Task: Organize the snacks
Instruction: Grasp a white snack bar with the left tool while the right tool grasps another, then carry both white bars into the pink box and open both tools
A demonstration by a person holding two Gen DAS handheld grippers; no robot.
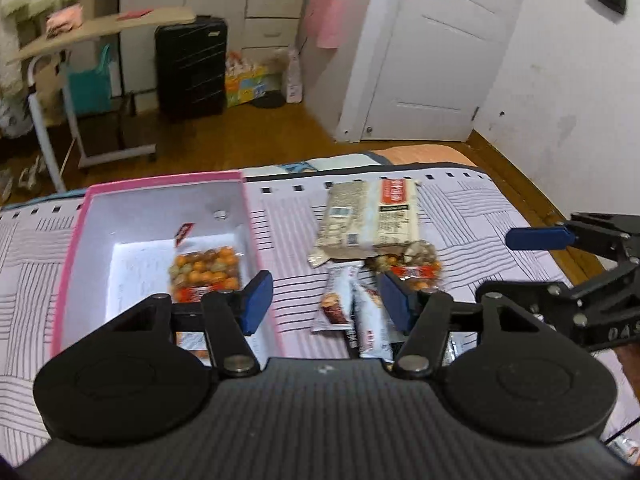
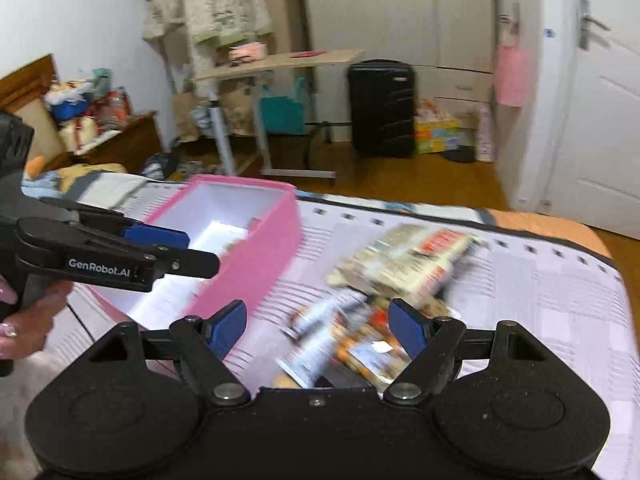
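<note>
A pink box (image 1: pixel 164 184) with a white inside sits on the patterned bed cover and holds an orange nut packet (image 1: pixel 206 270). To its right lies a pile of snacks: a large beige packet (image 1: pixel 370 216), a small nut bag (image 1: pixel 416 264) and slim bars (image 1: pixel 340 304). My left gripper (image 1: pixel 324 304) is open and empty, above the box's right wall and the bars. My right gripper (image 2: pixel 318 326) is open and empty over the blurred snack pile (image 2: pixel 404 264). The pink box also shows in the right wrist view (image 2: pixel 256 256), with the left gripper (image 2: pixel 160 244) over it.
The bed cover (image 1: pixel 480 208) ends at a wooden floor beyond. A black suitcase (image 1: pixel 190 64), a rolling side table (image 1: pixel 100 28), a white door (image 1: pixel 436 40) and wardrobes stand at the back. The right gripper's arm (image 1: pixel 580 272) reaches in from the right.
</note>
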